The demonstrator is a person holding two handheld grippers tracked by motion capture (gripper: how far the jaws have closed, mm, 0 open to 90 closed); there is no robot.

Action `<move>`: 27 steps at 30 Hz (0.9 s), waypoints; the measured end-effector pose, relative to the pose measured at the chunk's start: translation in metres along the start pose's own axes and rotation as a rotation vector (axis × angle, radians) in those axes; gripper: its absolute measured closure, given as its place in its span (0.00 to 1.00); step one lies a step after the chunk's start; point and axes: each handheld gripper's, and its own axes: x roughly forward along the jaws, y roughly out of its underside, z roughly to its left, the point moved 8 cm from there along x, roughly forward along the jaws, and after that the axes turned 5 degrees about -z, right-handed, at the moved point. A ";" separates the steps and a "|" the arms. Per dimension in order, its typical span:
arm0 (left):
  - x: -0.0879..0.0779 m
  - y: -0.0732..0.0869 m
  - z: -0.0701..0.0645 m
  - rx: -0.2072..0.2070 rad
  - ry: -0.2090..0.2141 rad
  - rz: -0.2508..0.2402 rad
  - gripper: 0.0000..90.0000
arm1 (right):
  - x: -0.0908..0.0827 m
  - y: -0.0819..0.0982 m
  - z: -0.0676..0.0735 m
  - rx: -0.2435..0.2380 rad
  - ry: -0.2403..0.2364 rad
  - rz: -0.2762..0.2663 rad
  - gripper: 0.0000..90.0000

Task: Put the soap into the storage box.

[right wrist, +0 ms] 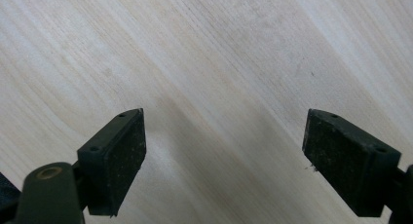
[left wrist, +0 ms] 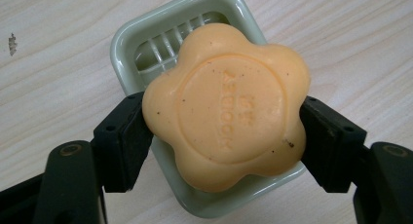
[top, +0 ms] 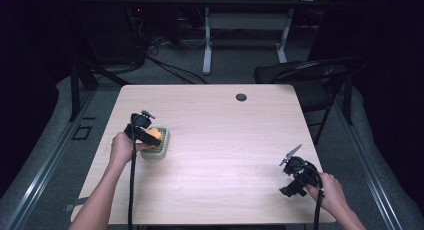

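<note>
Over the pale wooden surface [left wrist: 58,78], stiff, likely slippery flower-shaped soap [left wrist: 229,107] is clamped by opposite edges in the left hand-held gripper [left wrist: 224,136], directly above the green soap dish [left wrist: 126,44].

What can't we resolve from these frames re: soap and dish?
- Whether the soap rests on the soap dish or hangs above it: left gripper view looks straight down; too small in high view.
- Dish slats: mostly hidden under the soap.
- Embossed lettering on the soap: too faint to read.
- Left gripper pad faces: hidden against the soap.
</note>
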 end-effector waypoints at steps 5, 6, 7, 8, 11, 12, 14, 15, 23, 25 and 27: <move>0.004 -0.001 -0.001 0.000 0.003 0.011 0.30 | 0.000 0.000 0.000 0.001 -0.002 0.000 0.17; 0.005 -0.001 -0.001 -0.002 0.001 0.011 0.30 | 0.000 0.000 0.000 0.001 -0.002 -0.001 0.17; 0.005 -0.001 -0.001 0.003 -0.003 0.013 0.30 | 0.000 0.000 0.000 0.002 -0.002 -0.001 0.17; 0.006 -0.002 -0.001 0.004 -0.003 0.014 0.30 | 0.000 0.000 0.000 0.001 -0.002 0.000 0.17; 0.008 -0.002 -0.002 0.004 -0.008 0.019 0.30 | 0.000 0.000 0.001 0.001 -0.005 -0.002 0.17; 0.009 -0.002 -0.002 0.006 -0.013 0.023 0.30 | 0.000 0.000 0.001 0.002 -0.006 -0.001 0.17; 0.011 -0.002 -0.002 0.003 -0.019 0.029 0.30 | 0.000 0.000 0.001 0.002 -0.006 -0.001 0.17; 0.012 -0.002 -0.002 -0.001 -0.023 0.034 0.30 | 0.000 0.000 0.001 0.002 -0.006 -0.001 0.17; 0.016 -0.001 -0.001 -0.007 -0.031 0.046 0.30 | 0.001 0.000 0.002 0.000 -0.020 0.004 0.17; 0.016 -0.001 -0.002 -0.008 -0.031 0.044 0.30 | 0.001 0.000 0.002 0.001 -0.020 0.002 0.17; 0.016 -0.001 -0.002 -0.006 -0.034 0.043 0.30 | 0.001 0.000 0.001 -0.003 -0.016 0.007 0.17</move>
